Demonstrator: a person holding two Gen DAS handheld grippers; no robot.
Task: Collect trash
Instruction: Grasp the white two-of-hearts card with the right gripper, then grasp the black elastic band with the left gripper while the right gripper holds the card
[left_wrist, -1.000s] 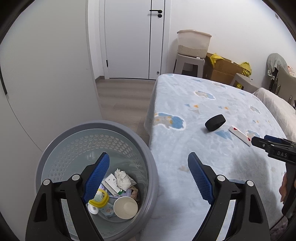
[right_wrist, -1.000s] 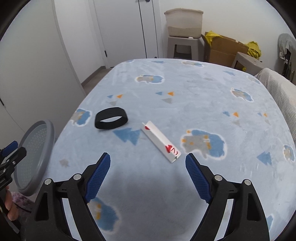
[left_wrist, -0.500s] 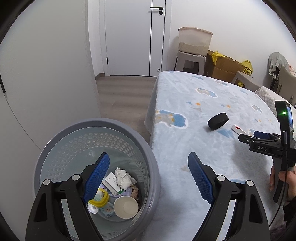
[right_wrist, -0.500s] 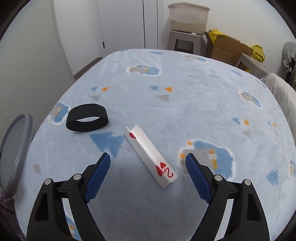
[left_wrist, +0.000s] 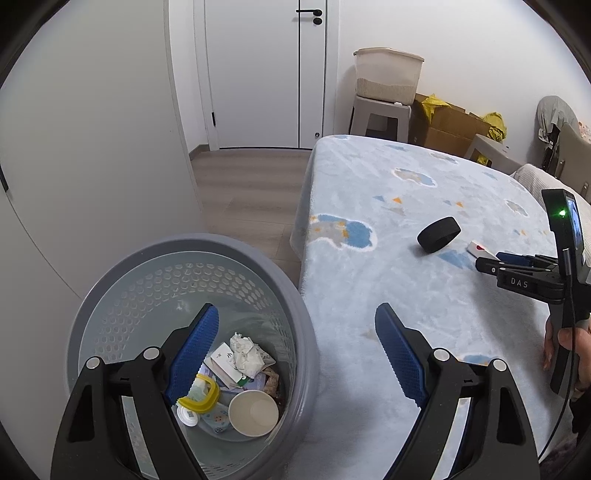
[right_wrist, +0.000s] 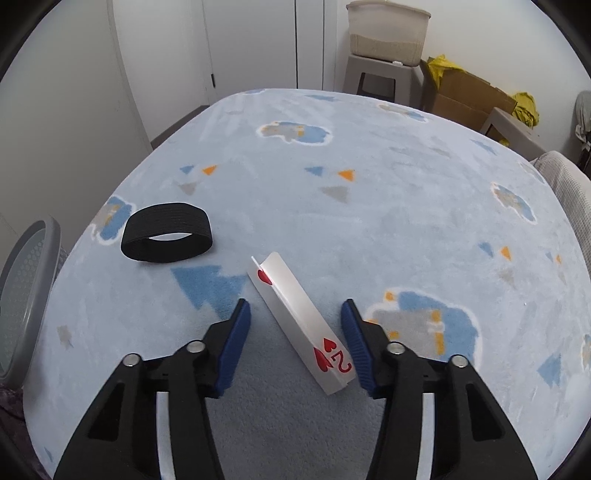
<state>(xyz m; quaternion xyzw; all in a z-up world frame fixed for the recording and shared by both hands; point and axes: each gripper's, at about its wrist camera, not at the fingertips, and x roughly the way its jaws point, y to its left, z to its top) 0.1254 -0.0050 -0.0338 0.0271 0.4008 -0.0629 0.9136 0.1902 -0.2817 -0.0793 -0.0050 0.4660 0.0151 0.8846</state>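
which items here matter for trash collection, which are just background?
Job:
- folded playing card, lying between the open jaws of the right gripper
- black band on the blanket
- grey bin, already holding trash
- left gripper, open, empty

Background:
- storage tub on stool
- cardboard box
- door

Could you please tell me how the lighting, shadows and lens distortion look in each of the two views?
Left wrist view: even soft light, dark fisheye corners, the door frame bowed, the bin sharp. Right wrist view: the bed bulges like a dome, a soft shadow lies under the right hand-held gripper, no glare on the folded card.
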